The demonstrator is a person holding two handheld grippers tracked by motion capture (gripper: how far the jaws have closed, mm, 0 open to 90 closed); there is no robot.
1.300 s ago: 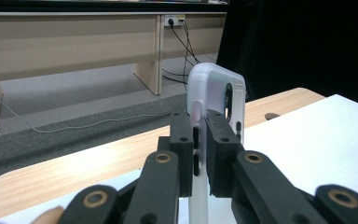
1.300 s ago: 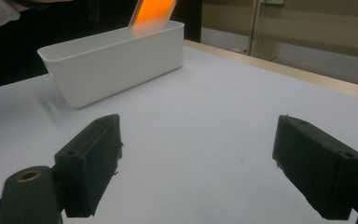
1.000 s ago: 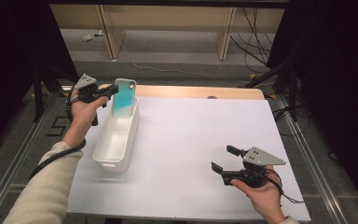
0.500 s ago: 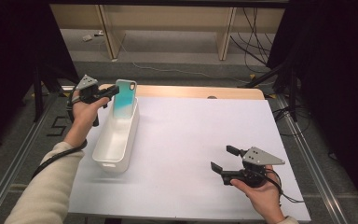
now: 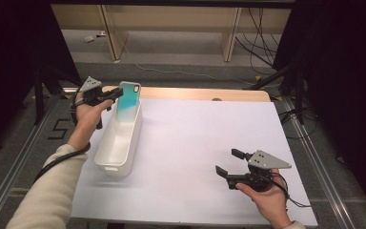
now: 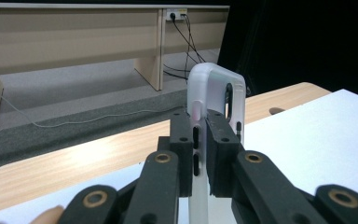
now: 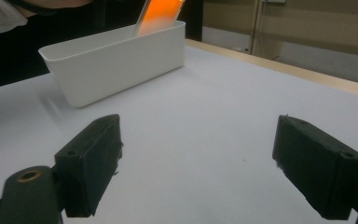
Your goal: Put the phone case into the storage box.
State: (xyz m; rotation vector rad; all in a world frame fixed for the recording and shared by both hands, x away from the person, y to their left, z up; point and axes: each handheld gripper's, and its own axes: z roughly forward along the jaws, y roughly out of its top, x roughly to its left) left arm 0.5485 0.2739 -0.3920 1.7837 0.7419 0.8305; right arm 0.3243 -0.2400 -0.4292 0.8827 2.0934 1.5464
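Change: nothing is seen to have moved since the earlier frames; both hands and the case are found in the same places.
Left claw (image 5: 119,92): closed tight on the edge of the case (image 5: 128,99), with both pads pressed against it, as is seen close up in the left gripper view (image 6: 200,151).
Case: a phone case, teal in the high view, translucent at its edge (image 6: 214,88) in the left gripper view; held nearly upright, tilted a little, over the far end of the bin (image 5: 119,138). Whether its lower end touches the bin's floor cannot be told.
Case in right gripper view: an orange face (image 7: 161,11) is seen rising out of the bin's far end.
Bin: a long white tub (image 7: 116,60), set on the left part of the desk, its length running near to far.
Right claw (image 5: 229,163): wide open, nothing between the pads (image 7: 91,163); held low over the near right part of the desk, pointed left towards the bin, well apart from it.
Desk: covered by a white sheet (image 5: 209,138); a wooden edge (image 5: 195,93) is left bare along the far side.
Left hand (image 5: 88,114): wrapped round the claw's handle, just left of the bin's far end.
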